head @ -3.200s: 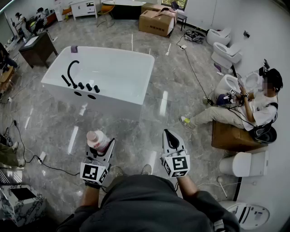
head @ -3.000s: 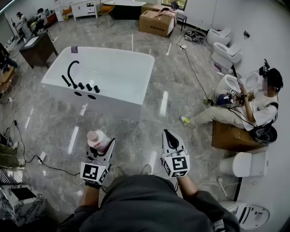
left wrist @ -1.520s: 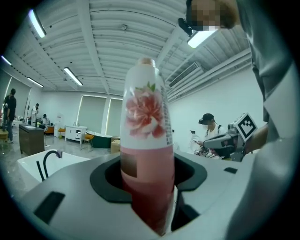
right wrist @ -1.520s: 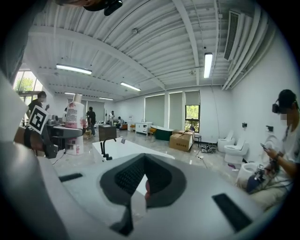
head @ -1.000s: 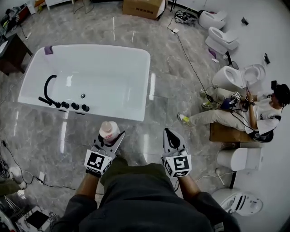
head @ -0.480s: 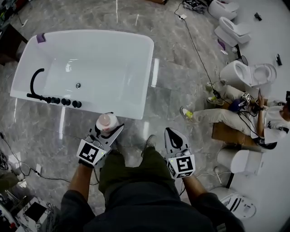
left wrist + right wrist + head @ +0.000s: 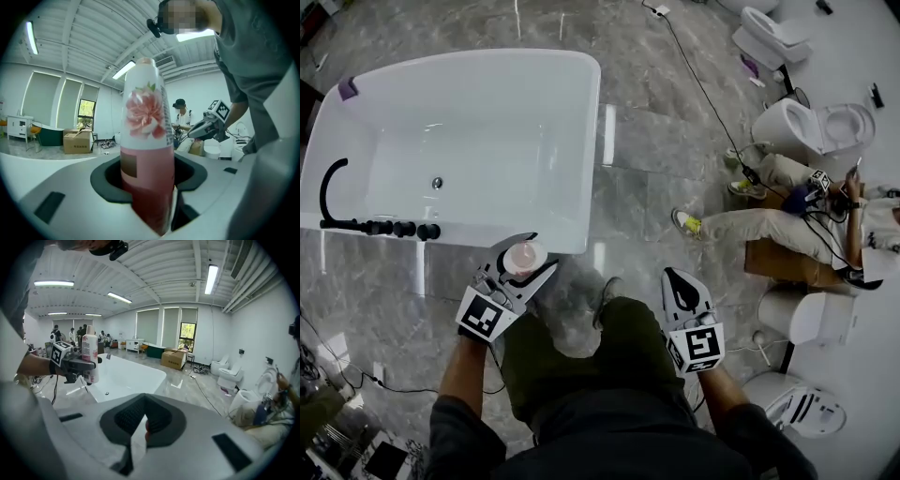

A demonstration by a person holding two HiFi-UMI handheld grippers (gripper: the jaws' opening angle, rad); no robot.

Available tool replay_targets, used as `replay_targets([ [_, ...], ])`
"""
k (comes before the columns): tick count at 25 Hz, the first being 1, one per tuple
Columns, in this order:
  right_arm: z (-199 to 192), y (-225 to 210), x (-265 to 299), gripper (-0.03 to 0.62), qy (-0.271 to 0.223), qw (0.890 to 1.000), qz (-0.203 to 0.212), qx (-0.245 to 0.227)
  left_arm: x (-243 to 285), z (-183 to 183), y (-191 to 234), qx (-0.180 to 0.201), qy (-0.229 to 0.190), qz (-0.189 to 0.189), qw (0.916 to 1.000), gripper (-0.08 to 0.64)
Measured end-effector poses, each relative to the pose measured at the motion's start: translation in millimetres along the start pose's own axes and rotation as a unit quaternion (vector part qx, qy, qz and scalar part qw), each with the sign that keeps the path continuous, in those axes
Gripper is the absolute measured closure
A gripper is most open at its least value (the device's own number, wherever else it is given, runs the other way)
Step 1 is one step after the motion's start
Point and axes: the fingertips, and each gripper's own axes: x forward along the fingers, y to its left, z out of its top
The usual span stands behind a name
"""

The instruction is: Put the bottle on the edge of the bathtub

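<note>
- My left gripper (image 7: 530,253) clamps the bottle (image 7: 146,154) upright, just short of the bathtub rim (image 7: 487,237) at 12 o'clock.
- I'd carry it forward, seat the base flat on the rim, then release.
- My right gripper (image 7: 682,279), closed and empty, hangs at 4 o'clock.

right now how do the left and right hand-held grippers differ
The left hand-held gripper is shut on the pink flowered bottle; the right hand-held gripper is shut with nothing between its jaws. The left one sits beside the bathtub's near rim; the right one hangs over the floor, apart from the tub. Both carry a square-marker cube.
</note>
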Motion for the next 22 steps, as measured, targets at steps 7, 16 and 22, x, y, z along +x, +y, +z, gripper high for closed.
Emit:
replay_targets([
  [7,-55,0,29,0.592,0.025,0.999,-0.026,-0.004,22,-67,6,0.045,0.0,-0.068,0.9967,0.327],
  [16,-108,-4,66,0.592,0.052,0.998,-0.044,-0.005,48,-131,13,0.062,-0.015,-0.138,0.9884,0.327],
  [22,-131,-3,85,0.592,0.07,0.996,-0.049,-0.013,60,-154,8,0.063,-0.04,-0.183,0.9803,0.327],
])
